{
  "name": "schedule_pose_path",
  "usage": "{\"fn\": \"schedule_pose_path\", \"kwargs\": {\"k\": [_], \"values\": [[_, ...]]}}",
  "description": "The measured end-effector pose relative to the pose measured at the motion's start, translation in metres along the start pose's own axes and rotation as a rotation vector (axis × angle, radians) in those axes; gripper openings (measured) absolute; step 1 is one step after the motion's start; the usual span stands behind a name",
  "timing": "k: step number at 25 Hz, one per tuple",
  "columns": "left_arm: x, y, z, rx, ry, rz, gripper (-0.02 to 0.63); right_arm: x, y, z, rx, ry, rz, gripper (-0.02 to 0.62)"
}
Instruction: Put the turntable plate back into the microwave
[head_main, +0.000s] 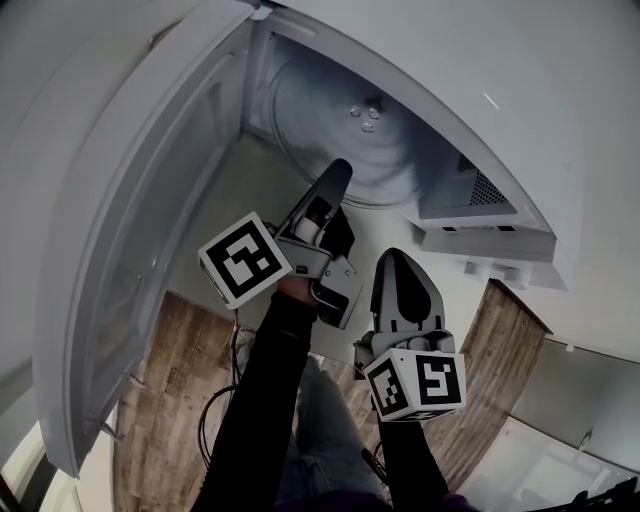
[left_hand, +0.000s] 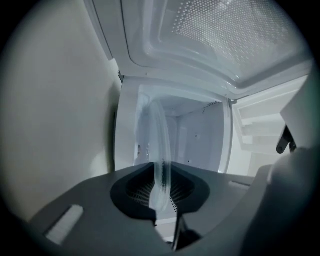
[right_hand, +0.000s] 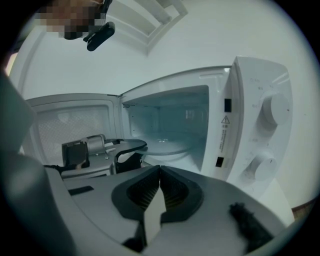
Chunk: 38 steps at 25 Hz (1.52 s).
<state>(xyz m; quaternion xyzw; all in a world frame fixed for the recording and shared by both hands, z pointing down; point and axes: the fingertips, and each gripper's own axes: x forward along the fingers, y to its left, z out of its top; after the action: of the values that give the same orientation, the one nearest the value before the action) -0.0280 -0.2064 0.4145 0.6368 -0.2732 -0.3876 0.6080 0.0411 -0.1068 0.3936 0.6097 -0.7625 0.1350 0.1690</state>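
The clear glass turntable plate lies partly inside the open white microwave, its near rim sticking out toward me. My left gripper is shut on that rim. In the left gripper view the plate stands edge-on between the pads, with the cavity behind it. My right gripper hangs below and to the right of the opening, shut and empty. The right gripper view shows its own closed tips, the plate in the cavity and the left gripper at the plate's edge.
The microwave door swings wide open to the left. The control panel with two knobs is right of the opening. Below are a wood-pattern surface and dark cables. A person's dark sleeves reach up from the bottom.
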Motion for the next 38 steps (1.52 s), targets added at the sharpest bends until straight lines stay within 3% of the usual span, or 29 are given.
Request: {"fn": "schedule_pose_path", "kwargs": {"k": [19, 38], "values": [[0.027, 0.011, 0.001, 0.005, 0.005, 0.061, 0.061, 0.007, -0.004, -0.003, -0.013, 0.021, 0.006, 0.011], [0.037, 0.016, 0.000, 0.021, 0.017, 0.217, 0.041, 0.015, -0.018, 0.003, -0.018, 0.006, -0.011, 0.011]]}}
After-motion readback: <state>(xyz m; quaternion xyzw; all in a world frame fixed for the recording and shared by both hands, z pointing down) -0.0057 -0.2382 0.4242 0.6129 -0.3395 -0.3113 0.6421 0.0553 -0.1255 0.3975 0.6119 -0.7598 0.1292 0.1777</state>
